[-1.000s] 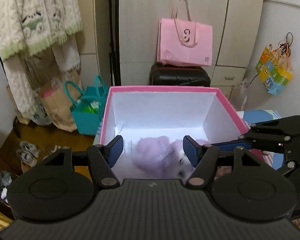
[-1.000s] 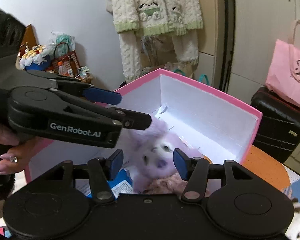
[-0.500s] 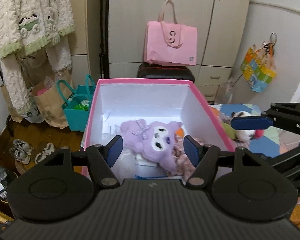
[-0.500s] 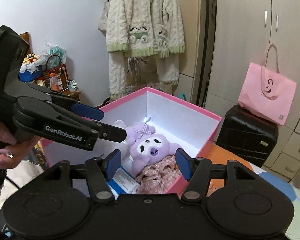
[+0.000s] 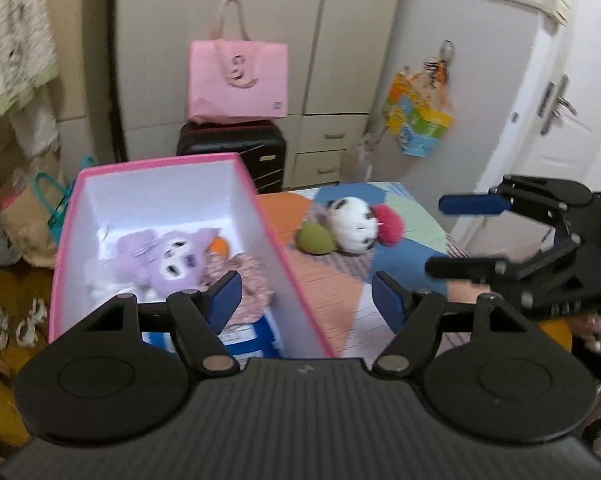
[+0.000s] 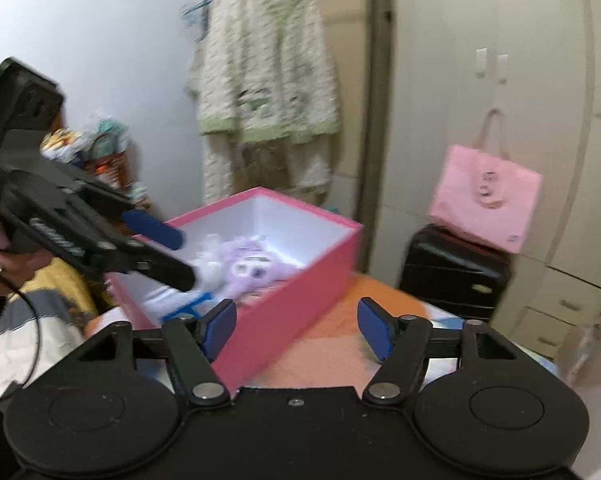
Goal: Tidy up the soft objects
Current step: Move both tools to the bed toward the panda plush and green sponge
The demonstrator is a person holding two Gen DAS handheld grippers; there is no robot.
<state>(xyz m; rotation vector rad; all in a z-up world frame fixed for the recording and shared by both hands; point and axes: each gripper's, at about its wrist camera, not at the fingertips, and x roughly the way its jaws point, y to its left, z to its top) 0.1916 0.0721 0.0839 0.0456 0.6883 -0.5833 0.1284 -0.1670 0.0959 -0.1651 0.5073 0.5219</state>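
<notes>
A pink box (image 5: 260,216) (image 6: 284,304) with white inner walls stands on a patchwork-covered surface. Inside it lie a purple plush (image 5: 168,260) (image 6: 248,268), a white plush (image 5: 100,280) and a pink floral cloth (image 5: 248,280). To its right on the cover lie a white-and-black plush (image 5: 352,226), a green ball (image 5: 316,240) and a red pompom (image 5: 388,220). My left gripper (image 5: 306,302) hovers over the box's near right wall, jaws opening, nothing between them. My right gripper (image 6: 296,324) is above the box's near corner, jaws opening, also empty; in the left wrist view this right gripper (image 5: 464,236) is at the right.
A black suitcase (image 5: 232,152) with a pink tote bag (image 5: 238,78) on it stands behind the box before tall wardrobes. Knit clothes (image 6: 264,80) hang at the left. Bags and shoes sit on the floor at left. A white door (image 5: 556,120) is at the right.
Both grippers have pulled back and up out of the box and swung right. The purple plush stays in the box. Both pairs of jaws stand wider.
</notes>
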